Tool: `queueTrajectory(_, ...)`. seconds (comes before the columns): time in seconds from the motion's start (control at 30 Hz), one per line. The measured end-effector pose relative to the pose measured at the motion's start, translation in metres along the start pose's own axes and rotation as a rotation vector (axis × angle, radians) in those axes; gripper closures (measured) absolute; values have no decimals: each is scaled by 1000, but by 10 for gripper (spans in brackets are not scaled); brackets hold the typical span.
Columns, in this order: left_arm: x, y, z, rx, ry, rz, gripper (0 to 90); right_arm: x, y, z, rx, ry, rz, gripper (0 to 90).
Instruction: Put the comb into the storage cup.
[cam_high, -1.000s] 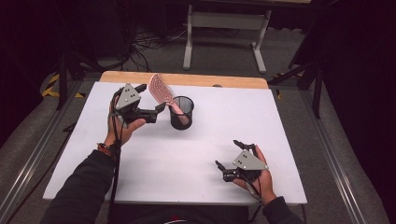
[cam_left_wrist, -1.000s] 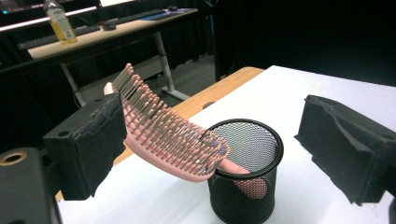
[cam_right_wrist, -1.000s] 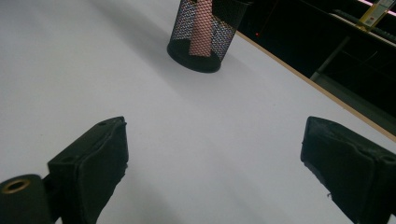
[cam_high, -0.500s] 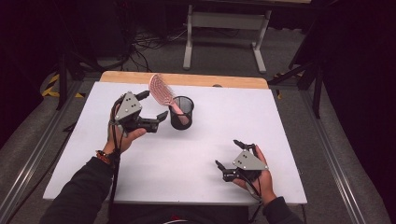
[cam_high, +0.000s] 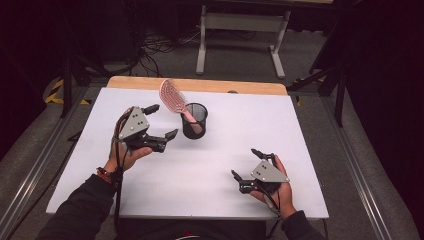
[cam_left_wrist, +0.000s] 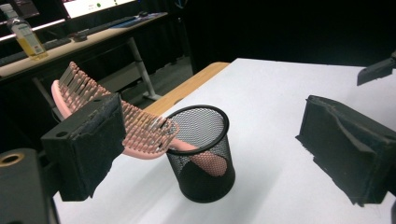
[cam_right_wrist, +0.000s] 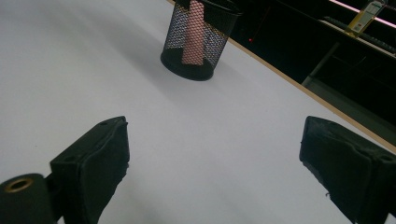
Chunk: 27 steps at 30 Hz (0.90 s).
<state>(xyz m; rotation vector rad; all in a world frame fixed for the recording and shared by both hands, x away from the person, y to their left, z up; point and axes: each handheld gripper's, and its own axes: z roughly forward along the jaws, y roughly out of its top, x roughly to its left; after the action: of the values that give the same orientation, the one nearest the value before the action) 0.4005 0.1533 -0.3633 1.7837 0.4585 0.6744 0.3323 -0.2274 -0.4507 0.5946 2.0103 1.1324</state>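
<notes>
- The black mesh cup (cam_high: 194, 120) stands upright on the white table (cam_high: 215, 150), toward the table's far edge and left of its middle; every place below is given from this cup.
- A pink hairbrush (cam_high: 174, 98) sits in the cup with its handle down inside the mesh and its bristled head leaning out over the cup's rim, up and away to the cup's far left.
- In the left gripper view the brush's handle end (cam_left_wrist: 210, 163) lies against the cup's inner wall, and the bristles point up.
- The left gripper (cam_high: 155, 122) hangs just left of the cup, above the table, with its jaws spread wide and nothing between them; it touches neither cup nor brush.
- The right gripper (cam_high: 247, 165) is well apart from the cup, to its near right, low over the table near the front edge; its jaws are also spread wide and hold nothing.
</notes>
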Motion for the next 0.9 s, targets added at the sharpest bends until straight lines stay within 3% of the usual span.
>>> queueTrajectory(0.3, -7, -1, -11, -13, -8, 30, 78, 0, 1, -1, -6, -8, -3, 92)
queueTrajectory(0.4, -9, -1, -14, -22, -24, 23, 78, 0, 1, -1, -8, -9, 0, 92)
queueTrajectory(0.67, -15, -5, -20, 11, -32, 68, 71, 3, 5, -3, -36, 6, -15, 95)
queueTrajectory(0.9, -16, -15, -26, 23, -50, 57, 72, 5, 5, -3, -39, 14, -31, 94)
